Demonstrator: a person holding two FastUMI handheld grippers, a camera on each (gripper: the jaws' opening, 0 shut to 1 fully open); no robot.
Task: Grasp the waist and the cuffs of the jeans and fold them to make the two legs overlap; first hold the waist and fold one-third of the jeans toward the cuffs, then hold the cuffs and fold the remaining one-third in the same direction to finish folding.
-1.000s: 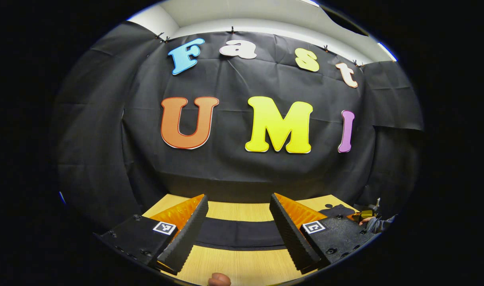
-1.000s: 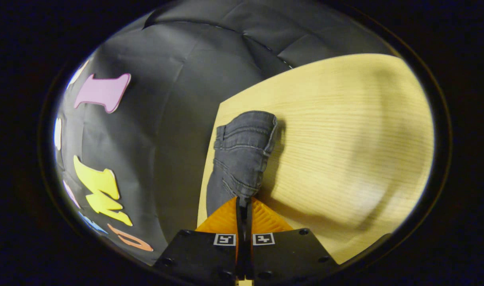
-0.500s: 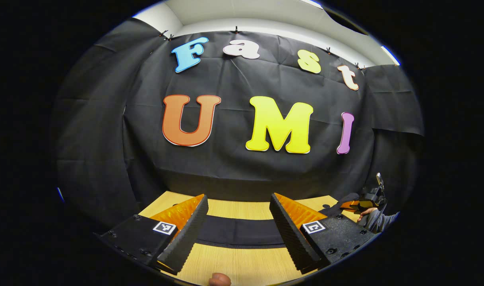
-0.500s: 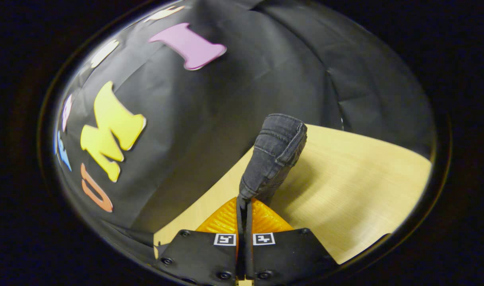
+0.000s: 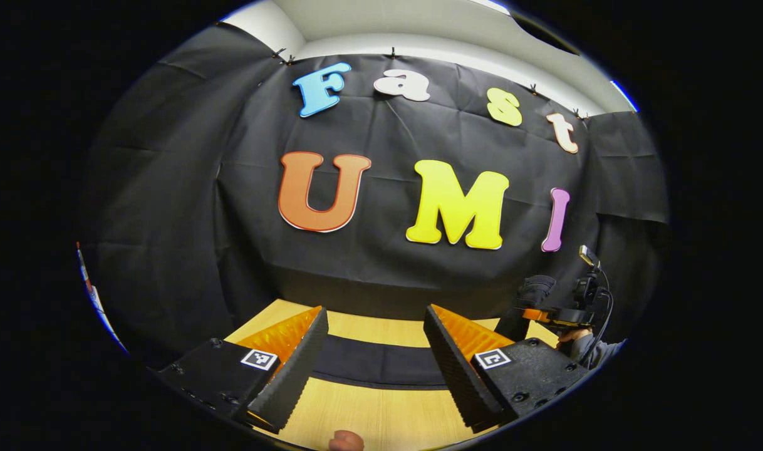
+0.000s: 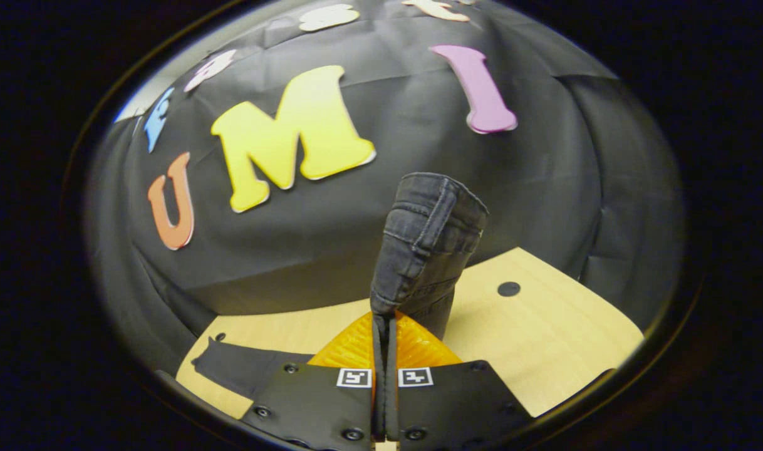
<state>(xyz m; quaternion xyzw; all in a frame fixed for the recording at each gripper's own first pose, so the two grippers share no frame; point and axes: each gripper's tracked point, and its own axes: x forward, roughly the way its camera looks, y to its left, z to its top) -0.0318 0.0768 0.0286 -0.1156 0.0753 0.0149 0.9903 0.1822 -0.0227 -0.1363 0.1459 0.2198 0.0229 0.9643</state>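
The dark grey jeans lie as a long dark strip [image 5: 381,366] across the wooden table [image 5: 369,413]. My left gripper [image 5: 375,312] hovers open just above that strip with nothing between its fingers. In the right gripper view, my right gripper [image 6: 383,321] is shut on the waist end of the jeans [image 6: 426,232], which stands up off the table. The rest of the jeans [image 6: 243,369] trails away flat to the lower left. In the left gripper view, the right gripper [image 5: 547,313] is at the far right, raised, with the waist end [image 5: 532,291] bunched above it.
The black cloth wall [image 5: 388,263] closes the table's far edge. A small dark hole [image 6: 508,289] sits in the table top [image 6: 544,332] to the right of the lifted waist. A hand [image 5: 570,336] holds the right gripper. A fingertip [image 5: 346,441] shows at the bottom edge.
My right gripper has lifted the waist end off the table and swung it round toward the wall and the legs. My left gripper stays open and has barely shifted.
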